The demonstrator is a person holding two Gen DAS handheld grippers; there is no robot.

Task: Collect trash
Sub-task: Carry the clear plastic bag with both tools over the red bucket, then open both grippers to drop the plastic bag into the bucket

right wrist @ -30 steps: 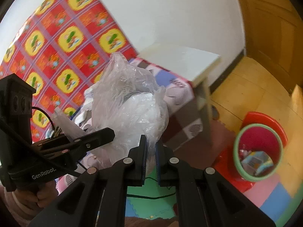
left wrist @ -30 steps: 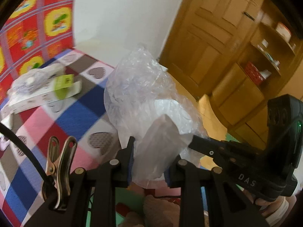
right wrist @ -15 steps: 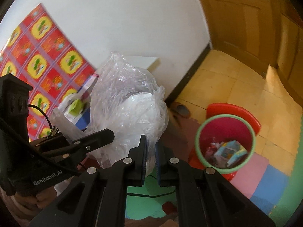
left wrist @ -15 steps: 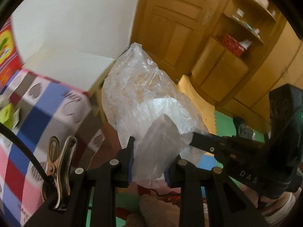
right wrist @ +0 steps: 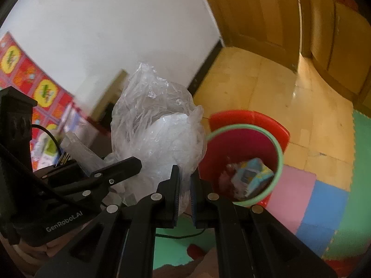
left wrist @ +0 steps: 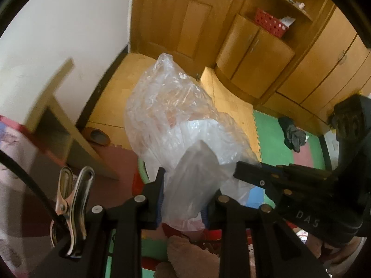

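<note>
A crumpled clear plastic bag [left wrist: 171,120] [right wrist: 155,129] hangs in the air between both grippers. My left gripper [left wrist: 185,194] is shut on its lower fold, and the same gripper [right wrist: 116,169] enters the right wrist view from the left. My right gripper [right wrist: 184,185] is shut on the bag's bottom edge; it [left wrist: 248,169] comes in from the right in the left wrist view. A red bin with a green rim [right wrist: 278,148] stands on the floor just right of the bag, with a blue carton [right wrist: 252,176] and other scraps inside.
A table with a patterned cloth [left wrist: 20,148] and a pale wooden leg [left wrist: 76,139] is at the left. A slipper [left wrist: 97,136] lies by the wall. Wooden cabinets [left wrist: 259,53] and a door [left wrist: 178,16] stand behind. Foam floor mats [right wrist: 320,199] cover the near floor, with a dark rag [left wrist: 292,136] on them.
Both grippers have swung right with the bag, away from the table. The red bin has come closer and now sits right beside the bag in the right wrist view.
</note>
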